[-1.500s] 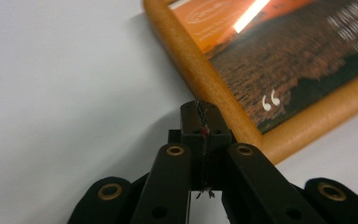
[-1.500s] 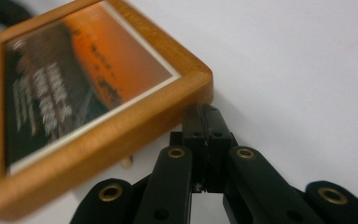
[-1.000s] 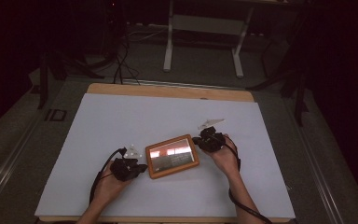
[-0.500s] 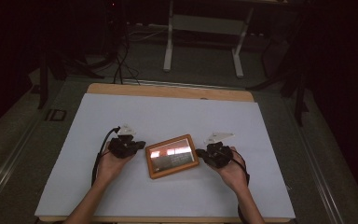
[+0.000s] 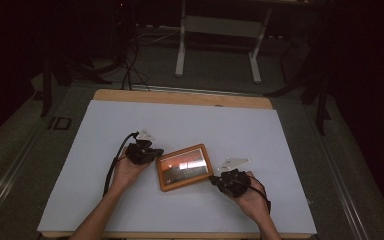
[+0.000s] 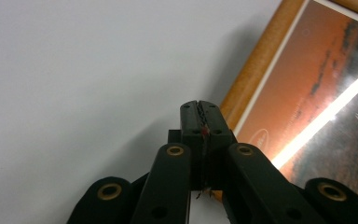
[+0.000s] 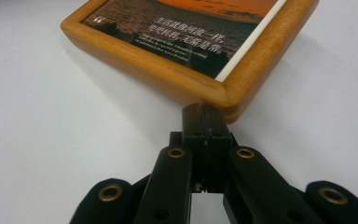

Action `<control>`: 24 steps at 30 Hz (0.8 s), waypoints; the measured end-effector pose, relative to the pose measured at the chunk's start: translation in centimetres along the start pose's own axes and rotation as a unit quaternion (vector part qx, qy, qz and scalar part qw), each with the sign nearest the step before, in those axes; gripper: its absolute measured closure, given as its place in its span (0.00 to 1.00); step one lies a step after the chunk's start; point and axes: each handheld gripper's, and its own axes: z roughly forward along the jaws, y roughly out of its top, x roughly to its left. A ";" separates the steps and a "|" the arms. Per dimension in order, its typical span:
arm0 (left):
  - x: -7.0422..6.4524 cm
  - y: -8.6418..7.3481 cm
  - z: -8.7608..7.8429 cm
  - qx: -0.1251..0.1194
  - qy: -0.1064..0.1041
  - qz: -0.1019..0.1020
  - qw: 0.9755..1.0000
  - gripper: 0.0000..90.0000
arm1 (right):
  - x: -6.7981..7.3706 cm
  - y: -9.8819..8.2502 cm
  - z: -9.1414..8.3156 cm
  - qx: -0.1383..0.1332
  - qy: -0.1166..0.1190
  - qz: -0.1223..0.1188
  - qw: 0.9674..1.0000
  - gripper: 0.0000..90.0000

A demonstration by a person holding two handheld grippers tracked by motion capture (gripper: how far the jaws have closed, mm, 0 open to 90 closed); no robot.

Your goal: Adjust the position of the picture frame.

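Observation:
A wooden picture frame [image 5: 184, 167] with an orange sunset print lies flat near the middle of the white table top [image 5: 190, 125]. My left gripper [image 5: 153, 154] is shut, its tips beside the frame's far left corner; the left gripper view has the closed tips [image 6: 200, 108] against the frame's wooden edge [image 6: 256, 65]. My right gripper [image 5: 215, 179] is shut too, at the frame's near right corner. In the right gripper view its closed tips [image 7: 204, 112] meet the frame's rounded corner [image 7: 233, 100]. Neither gripper holds anything.
The white sheet covers a wooden table [image 5: 180, 96] whose bare edge shows at the back. Beyond it stand a metal stand [image 5: 217, 37] and cables [image 5: 127, 60] on the dark floor. Both forearms enter from the bottom edge.
The left gripper moved up from the frame's near left side to its far left corner. The right gripper moved down from the far right corner to the near right corner. The frame has turned slightly.

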 end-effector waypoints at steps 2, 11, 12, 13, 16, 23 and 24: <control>-0.2 0.0 -0.1 0.005 -0.011 0.008 1.000 1.00 | -0.1 0.1 0.1 -0.002 0.000 0.000 1.000 1.00; 0.4 0.4 0.8 0.018 0.019 0.014 1.000 1.00 | 0.0 -0.1 0.5 0.005 -0.001 0.001 1.000 1.00; 0.4 0.5 0.7 0.022 0.017 0.013 1.000 1.00 | -0.1 -0.1 0.6 0.006 0.001 0.002 1.000 1.00; 0.5 0.5 0.7 0.026 0.011 0.012 1.000 1.00 | -0.2 0.0 0.6 0.005 0.000 0.003 1.000 1.00; 0.8 0.6 0.7 0.050 -0.023 0.005 0.998 1.00 | -0.5 0.0 0.6 0.005 -0.008 0.006 1.000 1.00; -1.1 -0.5 0.9 0.074 -0.059 0.031 0.995 1.00 | -1.9 -0.1 0.9 0.009 -0.043 0.022 0.999 1.00; -1.3 -0.7 0.9 0.074 -0.065 0.032 0.995 1.00 | -2.1 -0.1 0.9 0.010 -0.051 0.025 0.998 1.00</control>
